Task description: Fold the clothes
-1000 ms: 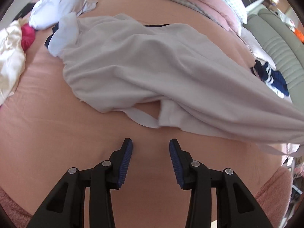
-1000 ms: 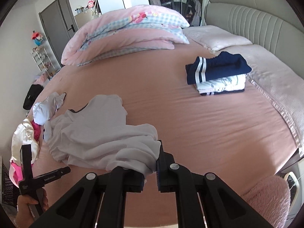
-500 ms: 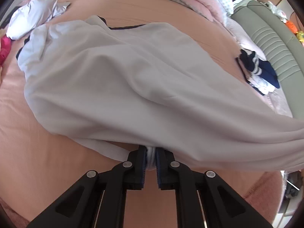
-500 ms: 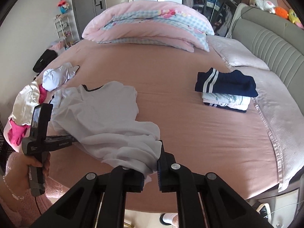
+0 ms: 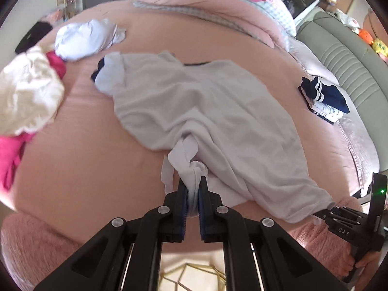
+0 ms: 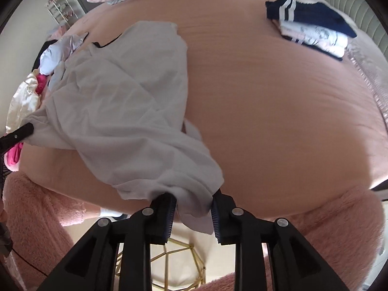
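Cloth fills my left claw (image 5: 192, 194), pinched tight on a bunched hem of the white garment (image 5: 206, 111), which sprawls crumpled over the pink bed (image 5: 84, 169) toward twelve o'clock. My right claw (image 6: 192, 208) stands part open round another corner; that corner may slide out if I pull. No containers show; folded clothes (image 6: 312, 31) sit stacked at two o'clock.

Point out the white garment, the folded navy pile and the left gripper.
white garment (image 5: 206, 106): left wrist view, on the middle of its spread cloth.
folded navy pile (image 6: 315, 17): right wrist view, on the navy top piece.
left gripper (image 5: 192, 191): left wrist view, midway between its fingertips, on the pinched cloth.
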The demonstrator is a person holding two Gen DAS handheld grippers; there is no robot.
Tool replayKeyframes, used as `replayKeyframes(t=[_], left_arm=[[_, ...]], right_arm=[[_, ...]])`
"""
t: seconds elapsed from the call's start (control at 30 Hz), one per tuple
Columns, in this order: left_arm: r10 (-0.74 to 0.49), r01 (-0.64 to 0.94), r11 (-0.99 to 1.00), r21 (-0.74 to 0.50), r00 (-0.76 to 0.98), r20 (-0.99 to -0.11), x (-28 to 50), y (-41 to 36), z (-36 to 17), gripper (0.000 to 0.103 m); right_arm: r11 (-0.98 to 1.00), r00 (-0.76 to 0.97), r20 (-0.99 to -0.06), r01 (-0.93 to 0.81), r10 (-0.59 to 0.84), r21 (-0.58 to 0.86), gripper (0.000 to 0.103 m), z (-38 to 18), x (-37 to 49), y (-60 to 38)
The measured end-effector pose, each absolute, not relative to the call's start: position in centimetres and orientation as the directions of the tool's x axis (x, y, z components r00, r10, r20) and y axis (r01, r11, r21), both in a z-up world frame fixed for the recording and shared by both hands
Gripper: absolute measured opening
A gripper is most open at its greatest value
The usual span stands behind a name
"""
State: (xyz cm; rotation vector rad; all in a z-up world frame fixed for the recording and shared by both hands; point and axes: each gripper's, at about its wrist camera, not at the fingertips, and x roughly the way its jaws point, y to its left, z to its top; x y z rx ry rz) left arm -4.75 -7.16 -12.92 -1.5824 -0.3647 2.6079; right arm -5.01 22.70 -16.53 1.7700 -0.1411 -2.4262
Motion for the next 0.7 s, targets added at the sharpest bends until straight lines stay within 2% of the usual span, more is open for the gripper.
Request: replayKeyframes(t=[0.3,0.4,0.47,0.7], left_arm=[[0.211,0.177,-0.938,-0.298,-0.39,-0.896,-3.7,-9.7,-16.5,0.011],[0.197,0.189,-0.939,-0.288,-0.392,-0.898,-4.0,-9.4,-17.0,0.019],[0.188,0.196,-0.939,-0.282,-0.394,-0.9,-4.2,-9.3,-17.4,0.035],[0.155,0.223,-0.94,-0.26,-0.398,-0.904,-5.0,-8.7,-18.8,0.037]], right_arm=[[-0.963,-0.455,-0.855,0.021,-0.249,0.269,0.025,-13.9,-4.4,24.2],[-0.946,-0.496,-0.819,0.017,-0.288,0.323,0.025,-12.5,-4.3,25.1],[-0.939,-0.537,-0.792,-0.003,-0.29,0.345,0.025,-11.3,-4.0,26.2],[-0.924,-0.492,-0.809,-0.02,-0.322,0.381,0.032,-12.3,-4.2,26.9]])
